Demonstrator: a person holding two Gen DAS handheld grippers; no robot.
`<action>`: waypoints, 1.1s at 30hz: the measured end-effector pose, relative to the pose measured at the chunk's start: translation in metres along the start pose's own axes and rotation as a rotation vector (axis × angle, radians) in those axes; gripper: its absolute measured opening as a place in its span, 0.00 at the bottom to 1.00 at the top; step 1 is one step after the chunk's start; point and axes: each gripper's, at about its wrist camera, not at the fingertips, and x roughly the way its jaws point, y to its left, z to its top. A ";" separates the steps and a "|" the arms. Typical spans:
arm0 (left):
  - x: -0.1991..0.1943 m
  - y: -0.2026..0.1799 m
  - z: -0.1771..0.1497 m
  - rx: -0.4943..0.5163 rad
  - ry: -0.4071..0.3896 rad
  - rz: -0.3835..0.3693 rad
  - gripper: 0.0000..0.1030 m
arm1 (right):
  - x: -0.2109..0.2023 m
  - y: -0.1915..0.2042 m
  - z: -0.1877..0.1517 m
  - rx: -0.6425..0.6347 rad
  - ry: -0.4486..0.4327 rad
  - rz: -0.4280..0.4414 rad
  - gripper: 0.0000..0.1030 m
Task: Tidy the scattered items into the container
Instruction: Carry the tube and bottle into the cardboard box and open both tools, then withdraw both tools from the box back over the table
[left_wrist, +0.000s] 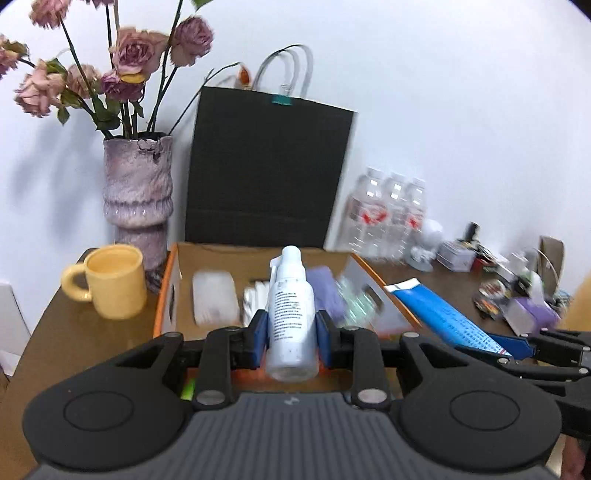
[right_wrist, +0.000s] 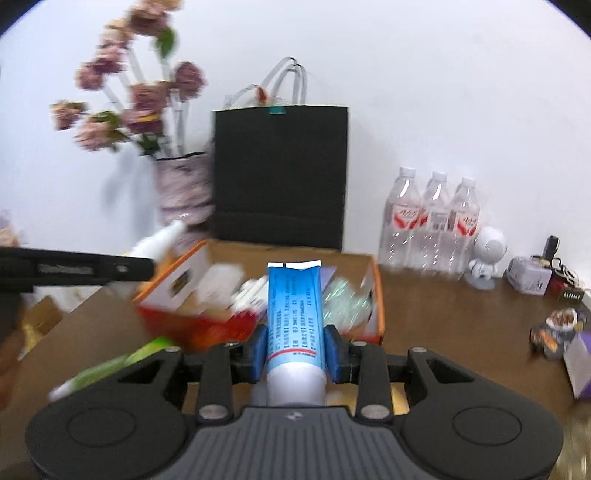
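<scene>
The left gripper (left_wrist: 291, 338) clamps a white spray bottle (left_wrist: 291, 310) above the near edge of the open cardboard box (left_wrist: 164, 295) on the tabletop (left_wrist: 74, 332). The right gripper (right_wrist: 295, 354) squeezes a blue tube (right_wrist: 295, 317) (its crimped end points forward), also raised before the box, which already contains several small items.

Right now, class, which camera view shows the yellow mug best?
The left wrist view: the yellow mug stands whole and sharp on the table beside the cardboard box, handle and rim plain. The right wrist view does not show it at all.
</scene>
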 end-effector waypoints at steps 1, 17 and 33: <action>0.016 0.004 0.011 0.004 0.013 0.010 0.27 | 0.019 -0.004 0.010 0.006 0.015 -0.013 0.30; 0.247 0.043 0.043 -0.079 0.352 0.115 0.30 | 0.260 -0.060 0.058 0.144 0.355 -0.126 0.31; 0.176 0.048 0.057 -0.097 0.367 0.171 0.60 | 0.186 -0.060 0.079 0.126 0.435 -0.067 0.59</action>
